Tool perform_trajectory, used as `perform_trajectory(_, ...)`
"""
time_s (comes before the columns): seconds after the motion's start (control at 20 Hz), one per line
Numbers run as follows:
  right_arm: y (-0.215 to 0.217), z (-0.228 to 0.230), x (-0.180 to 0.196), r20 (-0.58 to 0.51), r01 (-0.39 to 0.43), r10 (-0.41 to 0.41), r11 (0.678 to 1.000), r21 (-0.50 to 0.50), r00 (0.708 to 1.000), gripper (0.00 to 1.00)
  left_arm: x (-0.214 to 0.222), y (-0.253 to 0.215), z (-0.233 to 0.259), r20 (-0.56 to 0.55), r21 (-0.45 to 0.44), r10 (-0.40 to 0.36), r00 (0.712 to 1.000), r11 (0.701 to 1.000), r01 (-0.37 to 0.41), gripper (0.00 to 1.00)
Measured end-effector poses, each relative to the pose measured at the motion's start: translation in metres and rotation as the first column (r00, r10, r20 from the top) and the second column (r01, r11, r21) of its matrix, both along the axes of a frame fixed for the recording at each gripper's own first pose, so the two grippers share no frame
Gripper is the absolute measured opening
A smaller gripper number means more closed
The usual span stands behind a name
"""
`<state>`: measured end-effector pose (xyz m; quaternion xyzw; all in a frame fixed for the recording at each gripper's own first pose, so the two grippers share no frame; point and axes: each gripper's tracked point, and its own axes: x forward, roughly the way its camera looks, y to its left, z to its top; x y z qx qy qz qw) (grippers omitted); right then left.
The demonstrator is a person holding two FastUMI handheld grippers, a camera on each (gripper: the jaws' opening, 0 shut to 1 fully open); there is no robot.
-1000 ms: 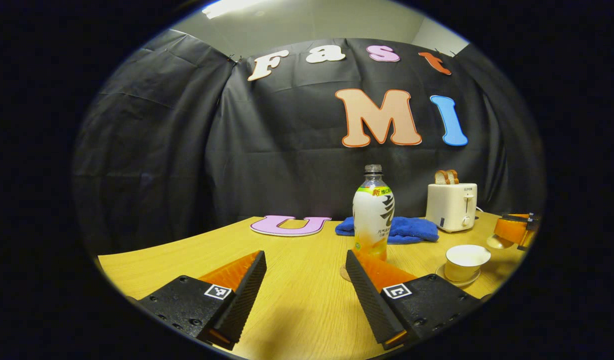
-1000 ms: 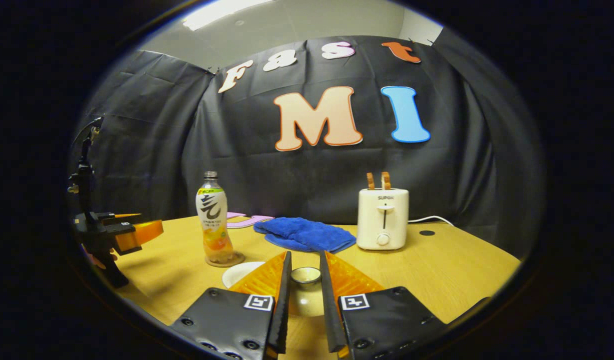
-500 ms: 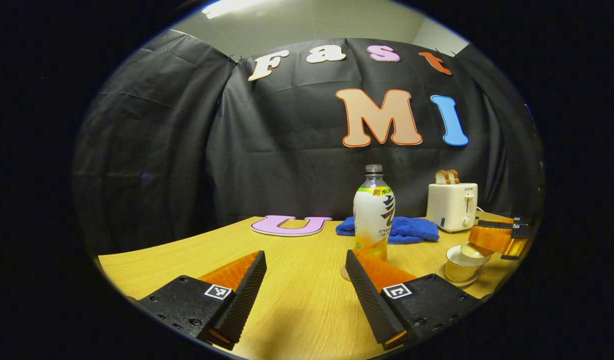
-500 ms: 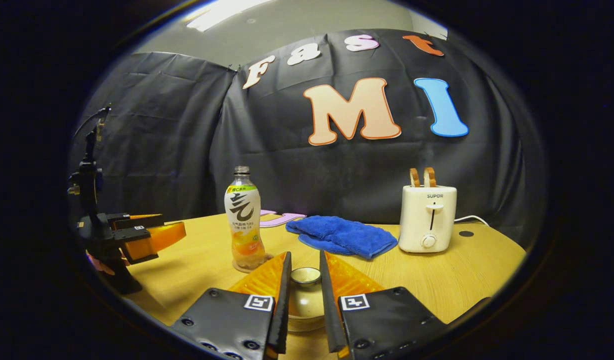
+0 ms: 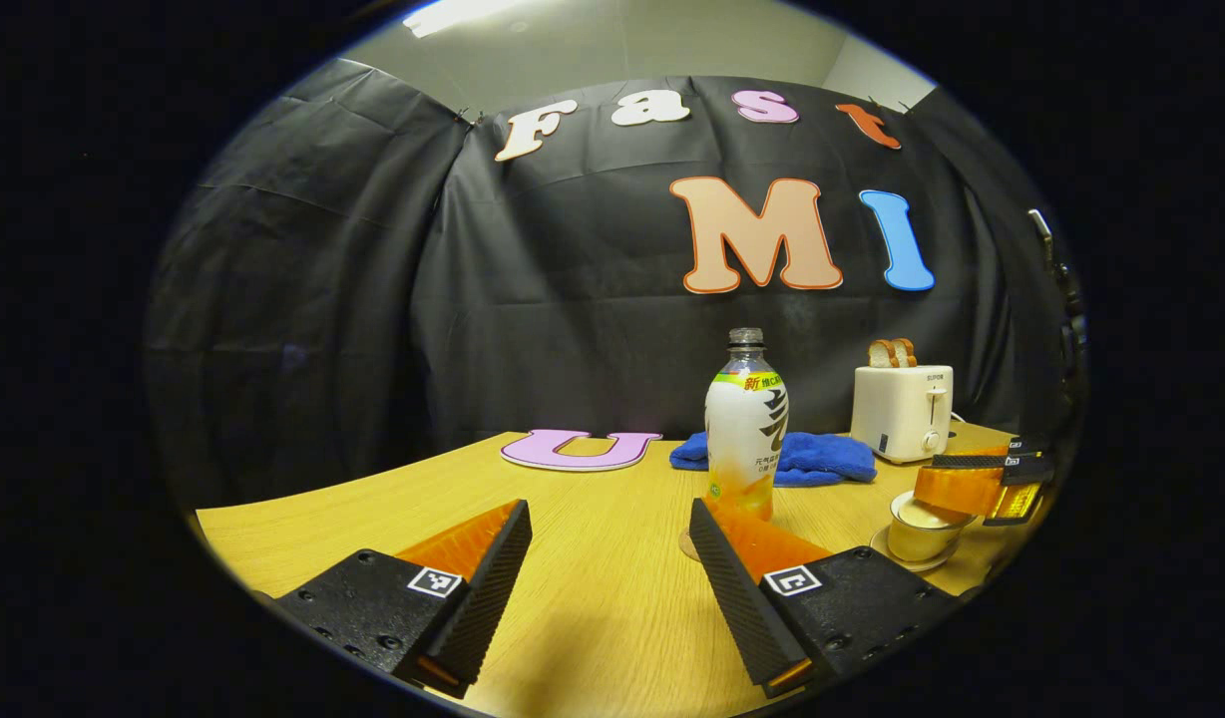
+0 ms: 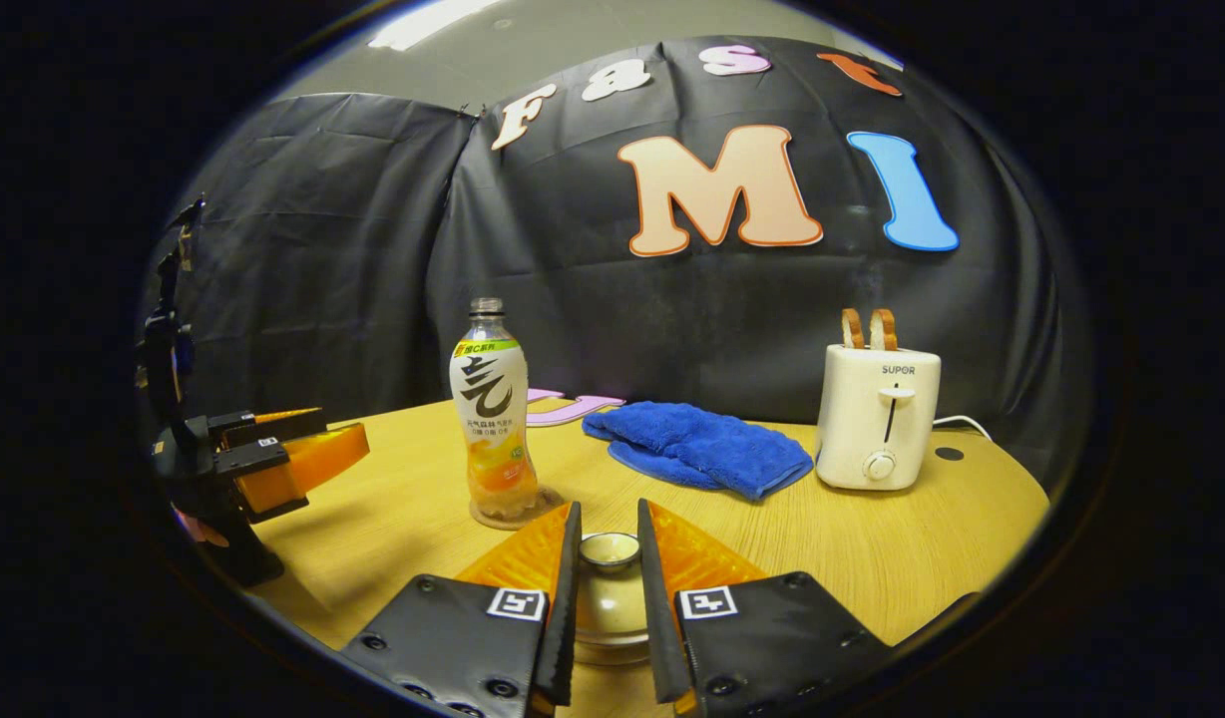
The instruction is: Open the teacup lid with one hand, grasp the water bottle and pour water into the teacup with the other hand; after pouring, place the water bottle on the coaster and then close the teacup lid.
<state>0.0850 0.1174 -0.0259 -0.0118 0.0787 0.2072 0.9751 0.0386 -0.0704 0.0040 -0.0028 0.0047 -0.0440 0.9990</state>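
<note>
A teacup (image 5: pixel 912 538) on a saucer (image 5: pixel 887 554) stands at the right in the left gripper view. Its domed lid (image 6: pixel 612 603) is held by the knob (image 6: pixel 610 548), with my right gripper (image 6: pixel 610 529) shut on it. From the left gripper view, the right gripper (image 5: pixel 957 489) holds the lid (image 5: pixel 920 515) at the cup's rim; I cannot tell whether it rests there. The water bottle (image 5: pixel 745 429) stands upright, uncapped, on a round coaster (image 6: pixel 513 515). My left gripper (image 5: pixel 608 519) is open and holds nothing, a little short of the bottle.
A white toaster (image 6: pixel 877 414) with bread slices stands at the back right of the wooden table (image 6: pixel 872 558). A blue cloth (image 6: pixel 702 449) lies between it and the bottle. The left gripper (image 6: pixel 338 444) hovers at the left edge in the right gripper view.
My right gripper has carried the lid leftward from beside the cup to over it and down to the rim. The left gripper and the bottle have not moved.
</note>
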Motion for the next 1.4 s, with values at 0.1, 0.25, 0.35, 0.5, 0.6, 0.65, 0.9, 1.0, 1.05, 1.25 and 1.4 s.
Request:
perform_trajectory(0.1,-0.001,-0.001,-0.001,-0.009,0.001,-0.001,1.0,0.0,1.0,0.35,0.0,0.0,0.0,0.0,0.0,0.0,1.0,1.0,0.0,0.94)
perform_trajectory(0.25,-0.002,-0.001,-0.002,-0.012,0.005,-0.005,1.0,-0.004,1.0,0.37,0.0,0.0,0.0,0.0,0.0,0.0,1.0,1.0,0.0,0.94)
perform_trajectory(0.35,0.001,-0.003,-0.004,-0.015,-0.009,0.009,1.0,-0.004,1.0,0.5,0.0,0.0,0.0,0.0,0.0,0.0,1.0,1.0,0.0,0.94)
perform_trajectory(0.5,-0.002,0.0,-0.005,-0.007,-0.006,0.006,1.0,0.0,1.0,0.77,-0.001,0.001,0.0,0.0,0.0,0.0,1.0,1.0,0.0,0.94)
perform_trajectory(0.6,-0.004,0.004,-0.008,0.016,-0.001,0.001,1.0,0.009,1.0,0.87,0.0,0.0,0.0,0.0,0.0,0.0,1.0,1.0,0.0,0.94)
perform_trajectory(0.65,-0.005,0.006,-0.01,0.027,-0.001,0.0,1.0,0.017,1.0,0.93,0.0,0.001,0.0,0.0,0.0,0.0,1.0,1.0,0.0,0.94)
perform_trajectory(0.9,-0.018,0.014,-0.024,0.073,0.026,-0.028,0.999,0.035,0.997,0.93,0.0,0.0,0.0,0.0,0.0,0.0,1.0,1.0,0.0,0.94)
perform_trajectory(1.0,-0.026,0.019,-0.033,0.094,0.04,-0.044,0.998,0.045,0.995,0.93,0.0,0.0,0.0,0.0,0.0,0.0,1.0,1.0,0.0,0.94)
perform_trajectory(1.05,-0.031,0.022,-0.036,0.111,0.052,-0.058,0.997,0.053,0.992,0.93,0.0,0.0,0.0,0.0,0.0,0.0,1.0,1.0,0.0,0.93)
perform_trajectory(1.25,-0.049,0.026,-0.051,0.139,0.091,-0.099,0.994,0.064,0.985,0.96,-0.001,0.001,0.001,0.001,0.0,0.0,1.0,1.0,0.0,0.93)
perform_trajectory(1.4,-0.07,0.028,-0.057,0.14,0.149,-0.156,0.987,0.06,0.978,0.95,0.0,0.0,0.0,0.001,0.0,0.0,1.0,1.0,0.0,0.94)
